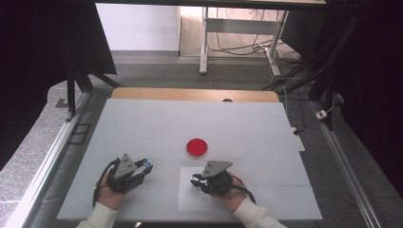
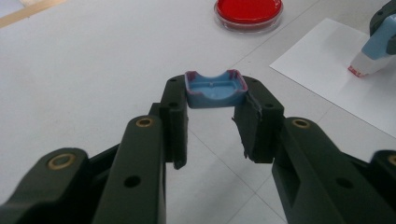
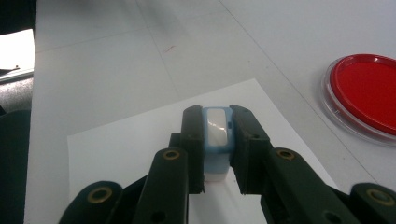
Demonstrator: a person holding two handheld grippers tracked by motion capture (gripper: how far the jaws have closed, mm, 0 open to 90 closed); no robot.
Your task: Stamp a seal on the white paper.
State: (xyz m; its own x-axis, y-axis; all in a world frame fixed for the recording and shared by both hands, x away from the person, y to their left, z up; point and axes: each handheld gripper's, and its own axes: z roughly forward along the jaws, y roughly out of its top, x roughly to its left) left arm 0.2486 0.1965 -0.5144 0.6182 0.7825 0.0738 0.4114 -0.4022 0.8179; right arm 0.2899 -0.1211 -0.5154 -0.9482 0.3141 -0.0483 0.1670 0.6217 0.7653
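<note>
My left gripper (image 1: 145, 166) is clamped on a small blue cap (image 2: 215, 88), which sits crosswise between the pad tips with its hollow side facing up and red staining along its rim. The hold is at the very ends of the pads, so little of the cap is captured. If I tilt or jolt this hand, the cap could pivot out and drop onto the white table (image 1: 142, 128).

Ahead of this gripper and to its right stands the petri dish (image 1: 196, 147), lidded and filled with red medium, well apart from both tools. A careless sweep of either hand could knock it or slide it.

Nearer, between the dish and my right hand, lies the white paper sheet (image 1: 190, 202). My right gripper (image 1: 195, 182) is closed on the blue stamp body (image 3: 216, 133), held upright over the sheet; in the left gripper view its white, red-inked nose (image 2: 363, 68) touches or nearly touches the paper. I cannot tell which.

Risks on this side: pressing at an angle would smear the mark, and dragging the nose would shift the loose sheet. The body's smooth sides could also slip down between the pads under load. Bringing cap to nose misaligned would put ink on the pads.
</note>
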